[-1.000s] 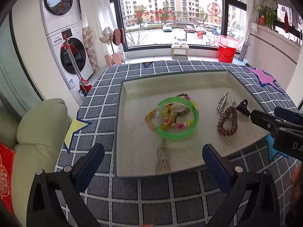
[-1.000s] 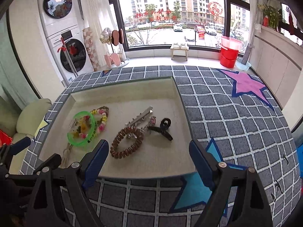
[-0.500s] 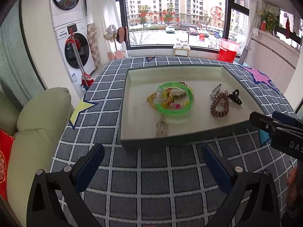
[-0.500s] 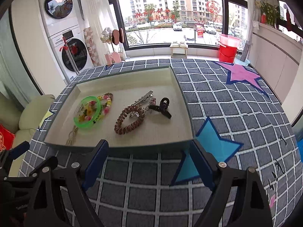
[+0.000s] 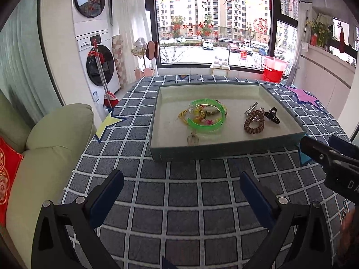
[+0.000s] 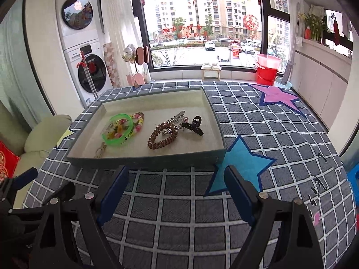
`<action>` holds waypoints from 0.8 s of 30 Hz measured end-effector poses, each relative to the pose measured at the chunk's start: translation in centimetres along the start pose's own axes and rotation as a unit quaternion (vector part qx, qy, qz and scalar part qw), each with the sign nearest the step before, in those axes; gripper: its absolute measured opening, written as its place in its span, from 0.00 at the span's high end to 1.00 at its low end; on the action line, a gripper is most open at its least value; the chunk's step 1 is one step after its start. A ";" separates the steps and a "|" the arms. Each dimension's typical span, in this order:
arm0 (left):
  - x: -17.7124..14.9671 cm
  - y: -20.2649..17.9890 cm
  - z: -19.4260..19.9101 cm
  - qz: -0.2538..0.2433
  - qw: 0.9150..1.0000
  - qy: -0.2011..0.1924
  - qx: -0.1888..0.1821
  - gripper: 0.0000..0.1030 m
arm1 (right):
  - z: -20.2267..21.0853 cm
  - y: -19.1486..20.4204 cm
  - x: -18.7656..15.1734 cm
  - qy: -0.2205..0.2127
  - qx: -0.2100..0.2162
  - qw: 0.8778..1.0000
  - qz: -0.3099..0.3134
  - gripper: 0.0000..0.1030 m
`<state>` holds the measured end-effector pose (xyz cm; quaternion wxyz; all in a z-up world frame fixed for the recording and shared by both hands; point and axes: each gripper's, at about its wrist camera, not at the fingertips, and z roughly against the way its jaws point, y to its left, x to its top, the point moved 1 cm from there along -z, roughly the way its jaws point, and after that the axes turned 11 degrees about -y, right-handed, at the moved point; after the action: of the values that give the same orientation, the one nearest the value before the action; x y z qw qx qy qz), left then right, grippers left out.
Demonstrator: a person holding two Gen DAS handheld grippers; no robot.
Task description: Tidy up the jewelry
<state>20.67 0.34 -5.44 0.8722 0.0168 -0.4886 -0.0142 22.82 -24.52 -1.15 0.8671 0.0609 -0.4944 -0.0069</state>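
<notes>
A desk [image 5: 184,201] covered in a grey checked cloth with coloured stars carries a shallow teal tray [image 5: 224,150] with a pale lining, set toward the far side near a large window. All the jewelry lies inside the tray, in two loose groups that sit apart from each other.

On the tray's left, a translucent green bangle [image 5: 207,117] rests on top of a tangle that includes a multicoloured bead bracelet [image 6: 138,123] and a yellow cord piece [image 5: 182,114]; a small pale pendant [image 5: 193,139] lies just in front of it, close to the near wall. On the right, a brown coil bracelet [image 5: 253,123] lies touching a small silver charm, with a silver hair clip [image 5: 251,108] just behind it and a black claw clip [image 5: 272,115] just beside it.

Both tools hover over the bare cloth on the near side of the tray, well apart from the jewelry. The left tool [image 5: 181,192] has its blue-padded fingers spread wide with nothing between them. The right tool [image 6: 176,192] is likewise spread and holding nothing, its tips close to the tray's near wall.

Beyond the desk, a green sofa [image 5: 44,148] with a red cushion stands at left, stacked washing machines [image 5: 94,44] behind it, and a red bucket [image 5: 274,70] by the window.
</notes>
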 end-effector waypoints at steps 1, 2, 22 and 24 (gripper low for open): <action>0.0 0.0 0.1 0.001 1.000 0.000 0.001 0.00 | 0.3 0.0 -0.1 -0.002 0.000 1.000 0.001 0.14; -0.1 0.1 0.3 0.004 1.000 -0.001 0.002 0.00 | 0.5 0.2 -0.1 -0.004 -0.002 1.000 0.003 0.14; -0.8 0.4 1.5 0.013 1.000 -0.002 0.010 0.00 | 2.0 0.7 -1.1 -0.010 -0.004 1.000 0.013 0.14; -0.7 0.4 1.5 0.014 1.000 -0.002 0.010 0.00 | 2.0 0.9 -1.1 -0.011 -0.002 1.000 0.015 0.14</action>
<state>18.98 0.74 -5.27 0.8713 0.0190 -0.4904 0.0030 20.50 -23.79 -0.97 0.8619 0.0511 -0.5044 0.0044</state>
